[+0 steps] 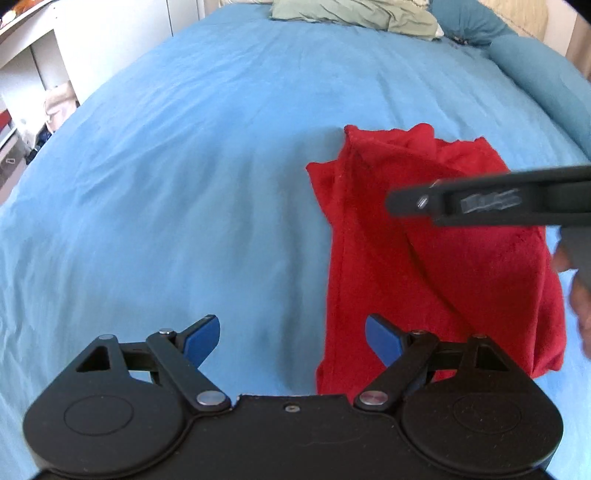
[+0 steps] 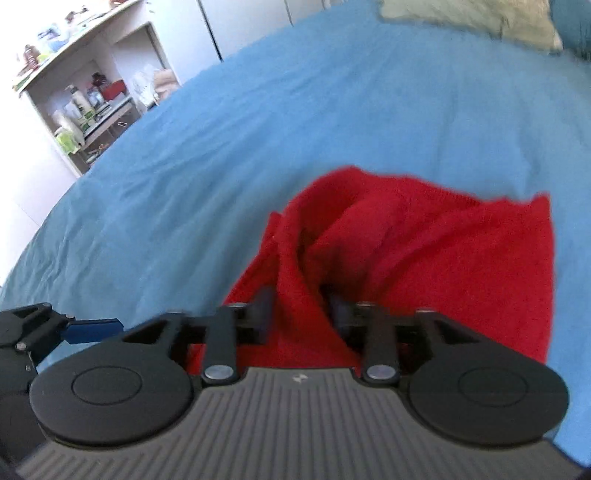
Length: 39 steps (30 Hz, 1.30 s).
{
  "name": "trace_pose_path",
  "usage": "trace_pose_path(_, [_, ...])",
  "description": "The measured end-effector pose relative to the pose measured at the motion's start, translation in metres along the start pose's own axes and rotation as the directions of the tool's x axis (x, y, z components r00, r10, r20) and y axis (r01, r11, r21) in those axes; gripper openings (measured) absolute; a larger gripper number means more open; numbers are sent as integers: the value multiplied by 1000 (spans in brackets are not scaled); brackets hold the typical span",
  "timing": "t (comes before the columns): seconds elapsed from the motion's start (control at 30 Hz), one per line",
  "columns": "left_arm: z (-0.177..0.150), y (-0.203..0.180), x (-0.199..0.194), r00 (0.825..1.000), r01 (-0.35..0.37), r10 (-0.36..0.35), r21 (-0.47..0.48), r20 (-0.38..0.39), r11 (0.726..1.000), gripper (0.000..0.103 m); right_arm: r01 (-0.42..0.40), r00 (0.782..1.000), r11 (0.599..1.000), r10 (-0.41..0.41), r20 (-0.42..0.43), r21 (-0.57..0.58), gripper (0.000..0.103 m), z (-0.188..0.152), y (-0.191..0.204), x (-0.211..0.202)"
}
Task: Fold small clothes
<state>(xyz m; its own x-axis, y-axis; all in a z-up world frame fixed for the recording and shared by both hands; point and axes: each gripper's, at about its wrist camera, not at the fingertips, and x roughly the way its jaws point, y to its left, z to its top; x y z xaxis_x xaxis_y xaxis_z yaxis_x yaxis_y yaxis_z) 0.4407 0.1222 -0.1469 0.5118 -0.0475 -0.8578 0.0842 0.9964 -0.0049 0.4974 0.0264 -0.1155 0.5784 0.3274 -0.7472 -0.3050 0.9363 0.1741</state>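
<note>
A small red garment point(image 1: 424, 266) lies partly folded on the blue bedsheet point(image 1: 184, 184), right of centre in the left wrist view. My left gripper point(image 1: 291, 339) is open and empty, low over the sheet beside the garment's near left edge. My right gripper point(image 2: 299, 314) is shut on a raised fold of the red garment point(image 2: 424, 251); the cloth bunches up between its fingers. The right gripper also shows from the side in the left wrist view point(image 1: 480, 199), above the garment. The left gripper's blue pad shows at the lower left of the right wrist view point(image 2: 92, 330).
A green-grey pillow point(image 1: 354, 14) and a teal bolster point(image 1: 546, 81) lie at the far end of the bed. White shelves with bottles and clutter point(image 2: 85, 107) stand beyond the bed's left edge. A hand shows at the right border point(image 1: 580, 295).
</note>
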Motion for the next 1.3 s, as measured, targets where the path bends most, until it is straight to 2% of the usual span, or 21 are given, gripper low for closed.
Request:
trace_pose_path(0.03, [-2, 0, -3, 1000, 12, -12, -4, 6, 1000, 89, -5, 999, 1000, 6, 39, -17, 83, 2, 0, -15])
trace_pose_path(0.1, [-3, 1, -9, 1000, 22, -22, -4, 16, 1000, 89, -4, 994, 999, 8, 106, -34, 85, 1, -5, -51])
trace_pose_path(0.17, [-1, 1, -16, 999, 29, -29, -12, 19, 999, 89, 47, 989, 999, -44, 144, -22, 97, -5, -18, -83])
trace_pose_path(0.2, [0, 1, -18, 999, 36, -36, -23, 19, 999, 89, 60, 988, 998, -59, 142, -9, 98, -10, -27, -93])
trace_pose_path(0.37, [11, -3, -18, 998, 61, -60, -48, 13, 997, 89, 64, 997, 997, -66, 37, 52, 96, -48, -63, -98])
trace_pose_path(0.47, [14, -6, -15, 999, 43, -42, -30, 16, 999, 90, 17, 999, 995, -22, 49, 97, 93, -66, -74, -88])
trace_pose_path(0.53, [17, -5, -18, 1000, -2, 3, -32, 22, 999, 90, -12, 998, 994, 6, 65, 105, 93, -72, -75, -79])
trace_pose_path(0.63, [24, 14, -27, 999, -23, 27, -110, 41, 994, 90, -108, 991, 990, 101, 83, 93, 93, -65, -52, -62])
trace_pose_path(0.7, [28, 32, -37, 998, -28, 37, -167, 54, 986, 90, -161, 982, 987, 161, 95, -1, 94, -64, -29, -64])
trace_pose_path(0.8, [33, 51, -49, 995, -44, 63, -222, 79, 974, 90, -255, 963, 951, 265, 39, -173, 94, -72, 16, -62])
trace_pose_path(0.87, [33, 55, -51, 993, -58, 79, -223, 87, 973, 91, -291, 955, 926, 296, -15, -240, 93, -83, 38, -62])
trace_pose_path(0.97, [31, 47, -47, 996, -44, 57, -189, 62, 981, 91, -250, 967, 940, 253, -16, -232, 93, -100, 44, -71])
trace_pose_path(1.03, [25, 38, -43, 998, -7, 16, -165, 53, 986, 91, -172, 984, 970, 179, 28, -170, 93, -112, 34, -88])
trace_pose_path(1.1, [21, 24, -38, 999, 24, -19, -132, 39, 991, 91, -50, 995, 993, 59, 77, -108, 94, -121, 21, -104])
trace_pose_path(1.2, [13, 4, -31, 999, 51, -49, -86, 22, 995, 91, 106, 991, 993, -101, 83, -53, 94, -138, -4, -119])
trace_pose_path(1.3, [10, -13, -20, 998, 63, -62, -51, 7, 997, 91, 175, 984, 984, -174, 41, -20, 94, -153, -25, -120])
